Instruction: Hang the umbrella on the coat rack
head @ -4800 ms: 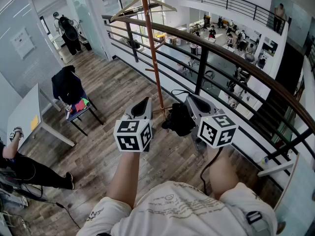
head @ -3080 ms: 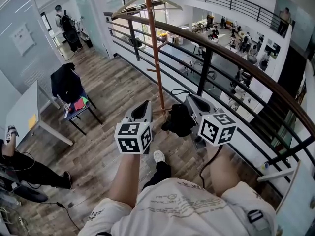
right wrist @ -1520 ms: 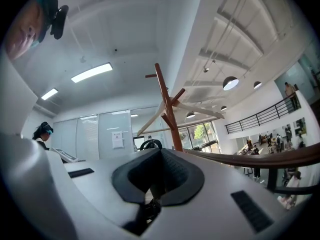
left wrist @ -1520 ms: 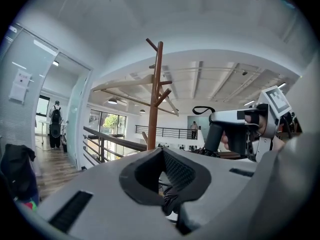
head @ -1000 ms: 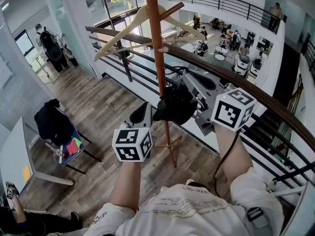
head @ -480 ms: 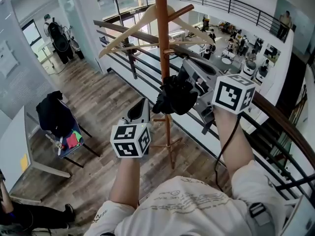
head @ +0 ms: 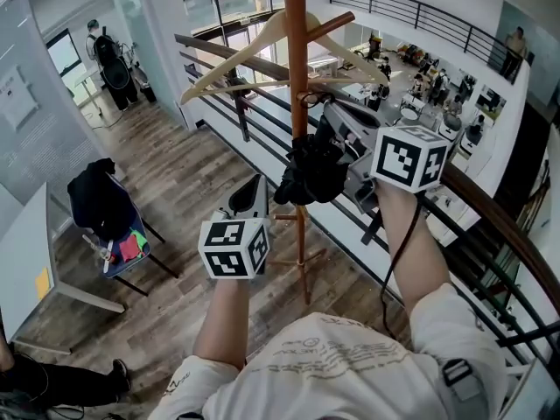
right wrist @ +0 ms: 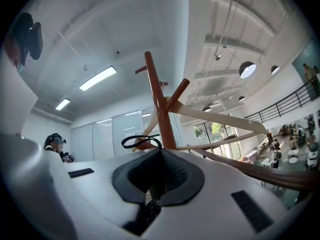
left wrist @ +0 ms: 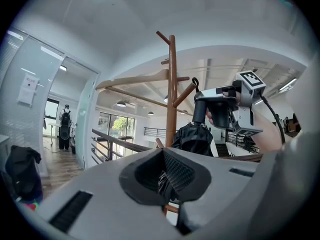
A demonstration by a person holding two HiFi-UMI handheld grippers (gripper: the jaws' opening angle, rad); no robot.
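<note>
Black folded umbrella [head: 308, 175], likely light and floppy, clamped at handle in right gripper [right wrist: 159, 155]; best hooked by strap loop [right wrist: 141, 142]; left gripper [left wrist: 164, 156] jaws together, empty

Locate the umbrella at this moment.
In the head view, the folded black umbrella is held by the right hand-held gripper at centre frame, right beside the coat rack pole, below the wooden hanger.

umbrella [head: 311, 173] before coat rack [head: 297, 68], hanger [head: 234, 66] above

Office mezzanine, railing [head: 512, 230] above atrium [head: 416, 73]
</note>
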